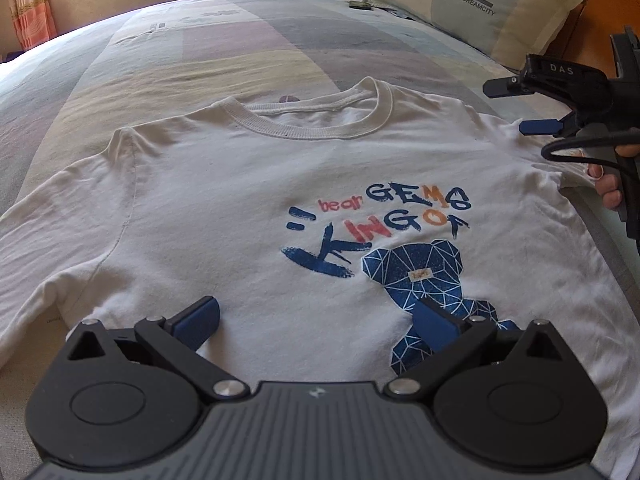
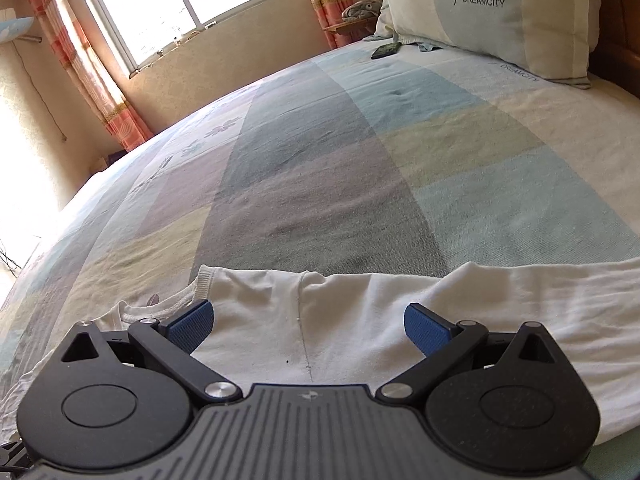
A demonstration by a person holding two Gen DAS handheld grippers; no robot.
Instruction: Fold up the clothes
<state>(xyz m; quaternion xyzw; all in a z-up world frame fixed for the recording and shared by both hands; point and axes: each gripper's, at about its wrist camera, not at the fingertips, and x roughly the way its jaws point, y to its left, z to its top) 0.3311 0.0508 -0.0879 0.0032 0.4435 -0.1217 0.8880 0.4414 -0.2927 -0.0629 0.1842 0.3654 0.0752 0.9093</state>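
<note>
the shirt (image 1: 304,184) lies flat and face up on the bed (image 1: 208,52), collar (image 1: 320,116) toward the far side, its print (image 1: 384,240) of letters and a blue bear right of centre. we see our left gripper (image 1: 316,320) above the shirt's lower chest, one pad over plain white cloth and the other over the bear. our right gripper (image 2: 308,326) is over the shoulder, straddling the sleeve seam (image 2: 302,320), with the collar just to its left and the sleeve (image 2: 540,300) running off to the right.

the shirt's hem is hidden under the left gripper's body, and the left sleeve runs out of the left wrist view. in the right wrist view most of the shirt is cut off below. we cannot tell whether any pad touches the cloth or only hovers close above it.

both grippers are spread wide with nothing between their pads. in the left wrist view the right gripper (image 1: 520,106) shows at the edge, a hand (image 1: 608,188) on its grip. a pillow (image 2: 492,12) and a phone (image 2: 385,50) lie well apart from the shirt at the head of the bed.
</note>
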